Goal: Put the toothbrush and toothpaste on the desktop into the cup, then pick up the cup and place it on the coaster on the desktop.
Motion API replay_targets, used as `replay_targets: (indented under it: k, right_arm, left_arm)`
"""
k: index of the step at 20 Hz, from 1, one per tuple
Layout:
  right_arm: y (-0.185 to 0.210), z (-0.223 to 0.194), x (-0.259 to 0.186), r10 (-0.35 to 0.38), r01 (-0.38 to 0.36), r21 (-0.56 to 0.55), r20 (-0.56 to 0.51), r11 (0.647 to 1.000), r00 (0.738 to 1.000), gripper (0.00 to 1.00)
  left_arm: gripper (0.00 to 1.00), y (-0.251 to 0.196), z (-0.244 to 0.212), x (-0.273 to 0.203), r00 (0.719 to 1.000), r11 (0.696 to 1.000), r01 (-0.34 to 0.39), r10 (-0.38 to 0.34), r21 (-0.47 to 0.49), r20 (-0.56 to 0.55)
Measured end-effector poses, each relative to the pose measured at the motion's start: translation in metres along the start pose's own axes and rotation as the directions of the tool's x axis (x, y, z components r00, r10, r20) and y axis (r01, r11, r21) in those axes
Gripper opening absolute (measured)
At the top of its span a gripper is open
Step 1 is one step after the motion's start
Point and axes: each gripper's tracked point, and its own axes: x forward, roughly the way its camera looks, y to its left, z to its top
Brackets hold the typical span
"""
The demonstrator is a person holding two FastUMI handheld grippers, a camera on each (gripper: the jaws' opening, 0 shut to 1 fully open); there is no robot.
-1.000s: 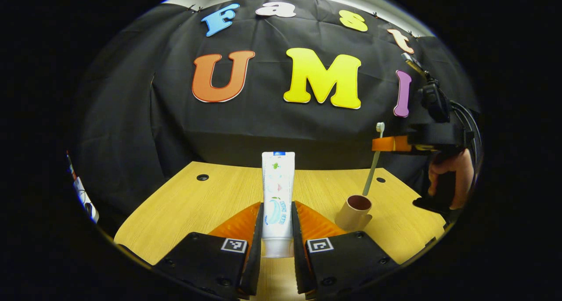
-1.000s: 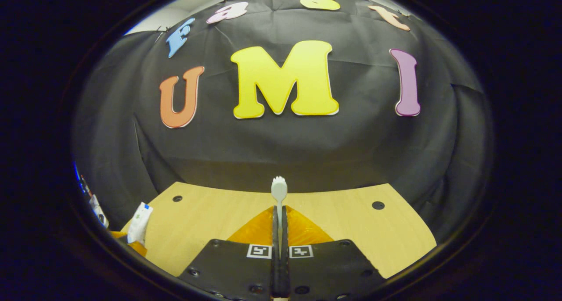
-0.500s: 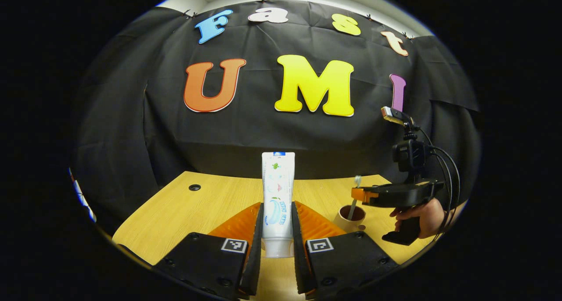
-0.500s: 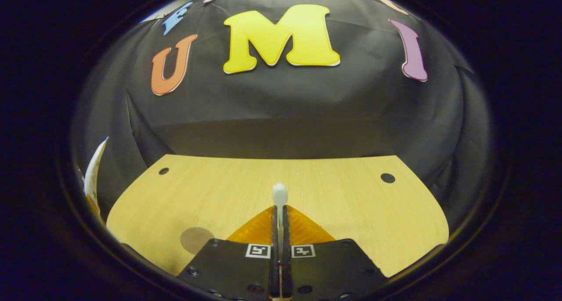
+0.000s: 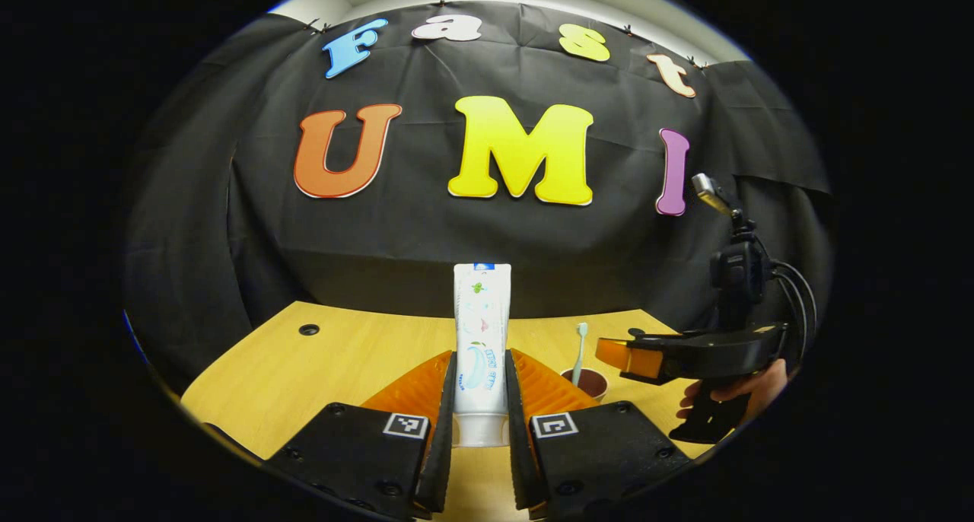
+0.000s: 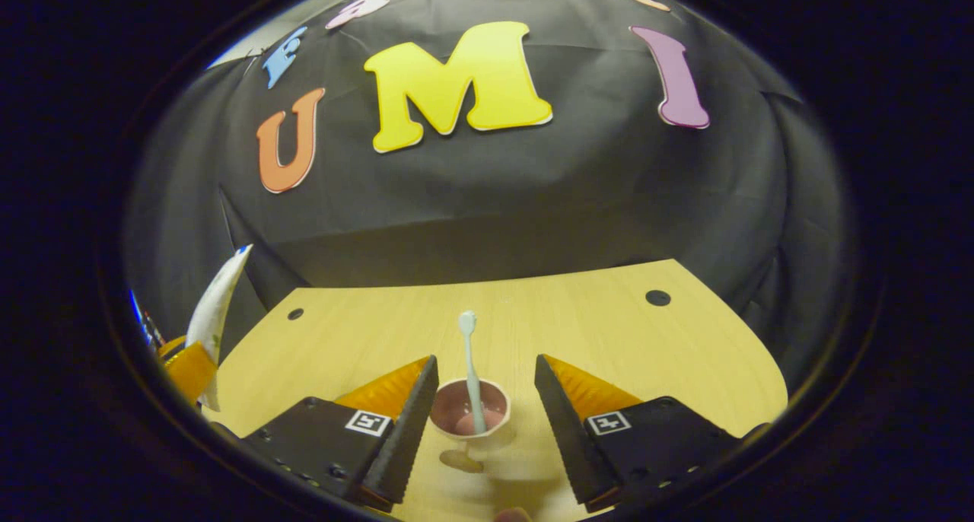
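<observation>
In the left gripper view, the left tongs (image 5: 481,431) are clamped on the toothpaste (image 5: 482,339), both fingers pressing the white tube near its cap end. The tube stands upright between them, cap down, flat crimped end up. Printing runs along its front: small green and blue pictures and a line of blue lettering, too small to read. Each finger block carries a square black-and-white marker.

Just past the right finger, near the right edge of the bench (image 5: 342,354), the cup (image 5: 586,383) stands with the toothbrush (image 5: 580,351) in it, handle down and bristle head up, leaning slightly. Beside the cup, farther right, the right tongs (image 5: 620,353) hover level above the bench, held by a hand (image 5: 734,393) around the grip below, cables looping off the mount on top.

In the right gripper view, the right tongs (image 6: 483,400) stand wide apart, gripping nothing. Between the fingers and a little beyond them sits the cup (image 6: 470,423), its inside pinkish, with the toothbrush (image 6: 472,370) rising out of it and touching neither finger. A small round brownish spot, too blurred to identify, lies on the bench (image 6: 609,332) just in front of the cup. At the far left, the toothpaste (image 6: 217,305) shows as a curved white strip above the left tongs (image 6: 186,366).

Two dark round holes mark the bench's far corners.
</observation>
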Motion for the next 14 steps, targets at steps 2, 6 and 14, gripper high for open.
replay_targets:
  k: [2,6,14]
  right_arm:
    - [-0.023,-0.008,-0.016,-0.021,0.021,0.004,-0.017,1.0,1.0,0.79]
    - [-0.079,-0.041,-0.046,-0.08,0.079,-0.013,-0.077,0.997,0.994,0.78]
    - [-0.126,-0.108,-0.076,-0.105,0.109,0.009,-0.202,0.994,0.974,0.95]
  left_arm:
    - [0.35,-0.021,-0.003,0.016,0.999,1.0,0.027,-0.027,-0.007,0.019]
    - [0.35,-0.063,-0.015,0.056,0.995,0.997,0.078,-0.077,-0.003,0.064]
    - [0.35,-0.112,-0.055,0.127,0.987,0.994,0.108,-0.109,0.011,0.12]
